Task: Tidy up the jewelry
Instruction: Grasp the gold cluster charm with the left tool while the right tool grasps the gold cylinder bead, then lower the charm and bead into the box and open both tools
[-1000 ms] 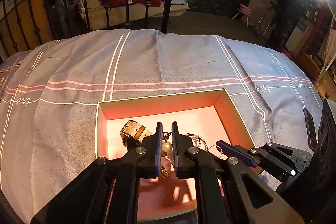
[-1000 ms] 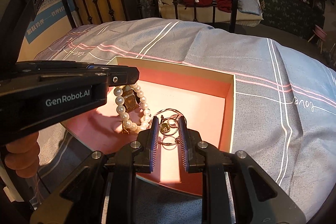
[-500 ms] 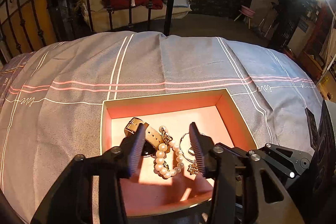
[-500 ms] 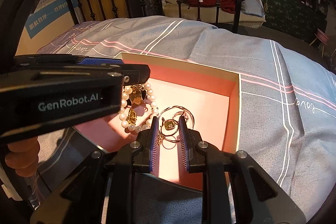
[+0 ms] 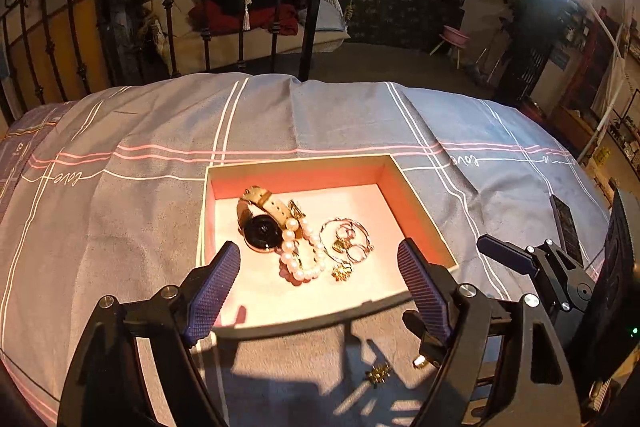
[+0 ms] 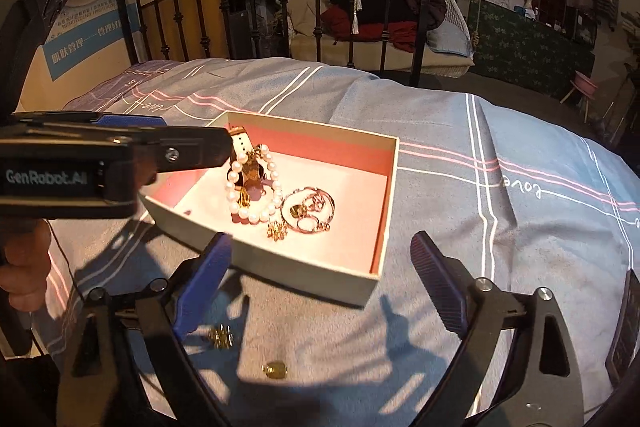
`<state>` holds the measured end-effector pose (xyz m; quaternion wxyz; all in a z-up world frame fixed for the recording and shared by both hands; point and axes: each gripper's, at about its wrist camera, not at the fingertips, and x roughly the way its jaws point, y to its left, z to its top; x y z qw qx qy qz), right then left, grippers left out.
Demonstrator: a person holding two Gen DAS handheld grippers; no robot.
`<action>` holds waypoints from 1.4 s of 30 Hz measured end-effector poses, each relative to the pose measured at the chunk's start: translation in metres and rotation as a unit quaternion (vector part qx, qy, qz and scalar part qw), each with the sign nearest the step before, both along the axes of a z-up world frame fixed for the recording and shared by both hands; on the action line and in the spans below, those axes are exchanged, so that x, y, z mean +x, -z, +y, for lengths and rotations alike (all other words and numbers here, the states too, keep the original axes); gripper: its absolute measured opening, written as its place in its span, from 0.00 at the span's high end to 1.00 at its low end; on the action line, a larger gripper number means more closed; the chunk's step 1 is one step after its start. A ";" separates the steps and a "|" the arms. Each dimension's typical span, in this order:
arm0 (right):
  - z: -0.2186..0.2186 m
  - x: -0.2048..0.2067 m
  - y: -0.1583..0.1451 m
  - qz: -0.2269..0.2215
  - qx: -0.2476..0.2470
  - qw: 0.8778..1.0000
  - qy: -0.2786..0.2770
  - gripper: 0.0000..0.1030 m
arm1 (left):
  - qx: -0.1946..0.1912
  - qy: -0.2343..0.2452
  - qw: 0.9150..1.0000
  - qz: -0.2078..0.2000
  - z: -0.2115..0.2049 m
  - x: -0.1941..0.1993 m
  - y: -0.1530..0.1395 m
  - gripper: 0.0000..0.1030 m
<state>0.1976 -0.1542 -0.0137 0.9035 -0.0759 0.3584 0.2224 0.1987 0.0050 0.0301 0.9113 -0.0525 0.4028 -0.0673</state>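
Observation:
An open cream box with a pink inside [image 5: 296,163] [image 6: 304,263] lies on the bed. It holds a black-faced watch [image 5: 262,227], a pearl bracelet [image 5: 298,259] [image 6: 256,211], thin rings and bangles [image 5: 348,239] [image 6: 308,207] and a small gold charm [image 5: 342,271] [image 6: 278,229]. Two small gold pieces lie on the cover outside the box: one [image 5: 378,374] [image 6: 221,337] and another [image 5: 420,361] [image 6: 276,369]. My left gripper [image 5: 320,287] is open and empty, above the box's near edge. My right gripper [image 6: 320,283] is open and empty, in front of the box.
The bed has a grey cover with pink and white stripes [image 5: 320,115]. A black iron bed frame [image 5: 308,7] stands at its far end. A dark phone [image 5: 566,227] lies on the cover at the right.
Both grippers have opened wide and pulled back and up from the box. The pearl bracelet and the rings that were between the fingers now lie in the box.

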 end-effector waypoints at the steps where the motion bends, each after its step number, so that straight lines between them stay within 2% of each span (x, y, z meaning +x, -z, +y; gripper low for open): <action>1: -0.007 -0.009 0.005 0.007 -0.005 1.000 0.003 0.08 | -0.004 0.005 1.000 0.002 -0.003 -0.011 0.002 0.21; 4: -0.022 -0.031 0.022 0.022 -0.027 0.999 0.010 0.08 | -0.018 0.022 1.000 0.009 -0.014 -0.040 0.013 0.21; 8: -0.026 -0.045 0.039 0.041 -0.036 0.999 -0.005 0.09 | 0.013 0.047 0.998 0.026 -0.035 -0.057 0.041 0.22; 9: -0.024 -0.047 0.041 0.044 -0.037 0.998 -0.009 0.13 | 0.020 0.054 0.998 0.035 -0.039 -0.055 0.049 0.27; 10: -0.022 -0.048 0.043 0.047 -0.034 0.998 -0.014 0.15 | 0.026 0.055 0.997 0.043 -0.042 -0.053 0.055 0.37; 12: -0.020 -0.052 0.044 0.045 -0.031 0.998 -0.020 0.20 | 0.032 0.059 0.996 0.054 -0.046 -0.049 0.065 0.47; 16: -0.013 -0.050 0.044 0.049 -0.028 0.998 -0.031 0.25 | 0.039 0.060 0.995 0.070 -0.048 -0.040 0.081 0.58; 18: -0.009 -0.048 0.044 0.051 -0.026 0.998 -0.037 0.31 | 0.053 0.058 0.995 0.059 -0.047 -0.037 0.084 0.77; 19: -0.006 -0.047 0.044 0.053 -0.026 0.998 -0.040 0.33 | 0.057 0.056 0.995 0.058 -0.046 -0.037 0.085 0.83; 22: 0.003 -0.041 0.044 0.056 -0.027 0.997 -0.053 0.45 | 0.043 0.054 0.996 0.060 -0.038 -0.035 0.084 0.83; 23: 0.006 -0.040 0.044 0.060 -0.023 0.996 -0.059 0.58 | 0.043 0.052 0.996 0.059 -0.036 -0.036 0.084 0.83; 24: 0.009 -0.041 0.045 0.060 -0.024 0.996 -0.061 0.67 | 0.043 0.051 0.996 0.059 -0.035 -0.036 0.083 0.83; 26: 0.013 -0.043 0.045 0.054 -0.032 0.996 -0.063 0.71 | 0.042 0.049 0.996 0.060 -0.032 -0.038 0.083 0.83; 30: 0.012 -0.043 0.046 0.055 -0.022 0.997 -0.055 0.85 | 0.035 0.044 0.997 0.062 -0.030 -0.038 0.080 0.83; 37: 0.011 -0.040 0.036 0.049 -0.008 0.997 -0.054 0.85 | 0.023 0.041 0.998 0.050 -0.023 -0.042 0.064 0.83; 42: 0.014 -0.029 0.008 0.019 0.010 0.998 -0.059 0.85 | 0.019 0.041 0.999 0.017 -0.019 -0.038 0.033 0.83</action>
